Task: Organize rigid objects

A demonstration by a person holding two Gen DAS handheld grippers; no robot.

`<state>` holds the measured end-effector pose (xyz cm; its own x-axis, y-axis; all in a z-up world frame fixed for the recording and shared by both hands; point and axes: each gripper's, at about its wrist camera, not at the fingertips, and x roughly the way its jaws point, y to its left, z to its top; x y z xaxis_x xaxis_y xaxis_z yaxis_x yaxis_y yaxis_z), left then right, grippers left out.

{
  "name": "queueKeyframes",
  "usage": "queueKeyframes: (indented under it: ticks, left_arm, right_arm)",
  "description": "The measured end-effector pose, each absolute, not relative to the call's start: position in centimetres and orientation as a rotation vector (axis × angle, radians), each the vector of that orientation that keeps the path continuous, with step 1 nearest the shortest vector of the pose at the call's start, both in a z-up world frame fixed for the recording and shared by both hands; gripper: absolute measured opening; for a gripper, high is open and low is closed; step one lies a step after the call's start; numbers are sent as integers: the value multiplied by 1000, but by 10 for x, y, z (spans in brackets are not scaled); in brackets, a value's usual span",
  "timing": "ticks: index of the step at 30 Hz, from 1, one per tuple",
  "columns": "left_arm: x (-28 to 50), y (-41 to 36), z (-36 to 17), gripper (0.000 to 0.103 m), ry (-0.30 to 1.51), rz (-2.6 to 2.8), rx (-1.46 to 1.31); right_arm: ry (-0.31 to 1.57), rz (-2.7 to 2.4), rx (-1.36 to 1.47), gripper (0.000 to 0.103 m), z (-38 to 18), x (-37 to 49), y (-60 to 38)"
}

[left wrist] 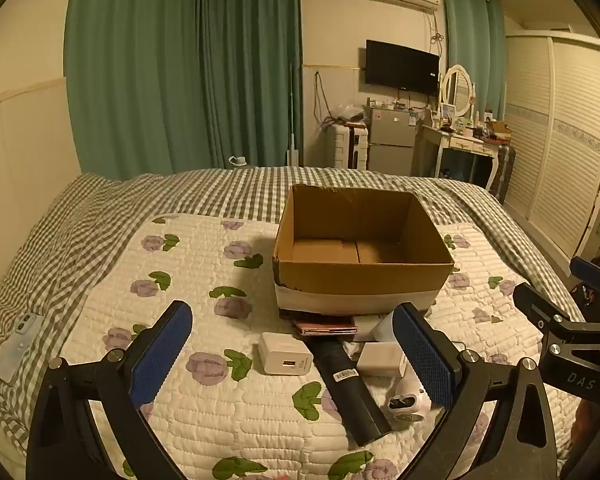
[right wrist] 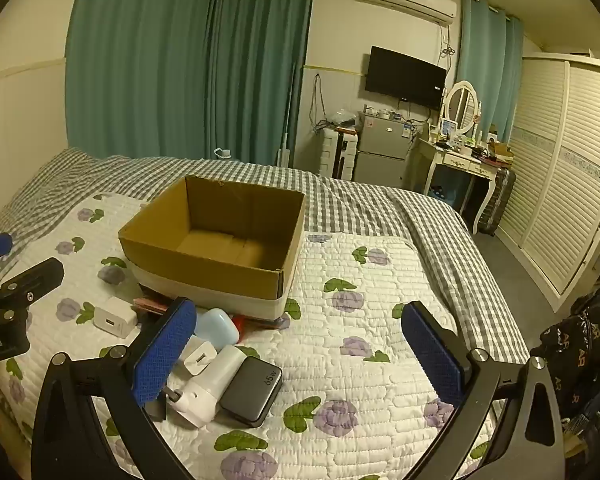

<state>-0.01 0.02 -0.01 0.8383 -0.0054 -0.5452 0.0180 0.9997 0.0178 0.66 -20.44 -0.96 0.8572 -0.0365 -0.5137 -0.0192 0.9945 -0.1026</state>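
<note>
Left gripper [left wrist: 292, 354] spread wide, blue pads empty, hovering over the floral quilted white blanket [left wrist: 204, 280]. Between its pads, from 9 to 3 o'clock: white square USB charger block [left wrist: 285, 353], long black cylindrical tube with a white label [left wrist: 346, 380] slanting from 12 toward 5, second white plug adapter [left wrist: 380, 359] touching the tube's right side, white rounded gadget with dark oval openings [left wrist: 406, 403] at 4 o'clock beside the right pad. At 12 o'clock past the tube, flat pink booklet [left wrist: 326, 327] tucked against the box base. At 9 o'clock far left, pale phone in a clear case [left wrist: 18, 346] on the grey-checked bedspread [left wrist: 100, 208].

Right gripper [right wrist: 299, 354] likewise wide open, holding nothing. At 7 o'clock by its left pad: dark grey power bank marked 65W [right wrist: 251, 390] touching the white gadget's cylinder body [right wrist: 212, 384]; small white plug [right wrist: 199, 356] just behind; light blue rounded case [right wrist: 217, 326] at 10 o'clock.

At 12 o'clock in both views, open brown cardboard box with a white lower band [left wrist: 360, 276], upright, interior bare cardboard only, blocking the bed beyond.
</note>
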Motion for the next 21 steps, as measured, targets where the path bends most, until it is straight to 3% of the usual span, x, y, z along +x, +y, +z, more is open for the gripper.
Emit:
queueKeyframes:
  ticks: [21]
  left_arm:
    - [-1,0,-2,103,574,-11,26]
  right_arm:
    - [546,-11,-110,103,-9,7,-202]
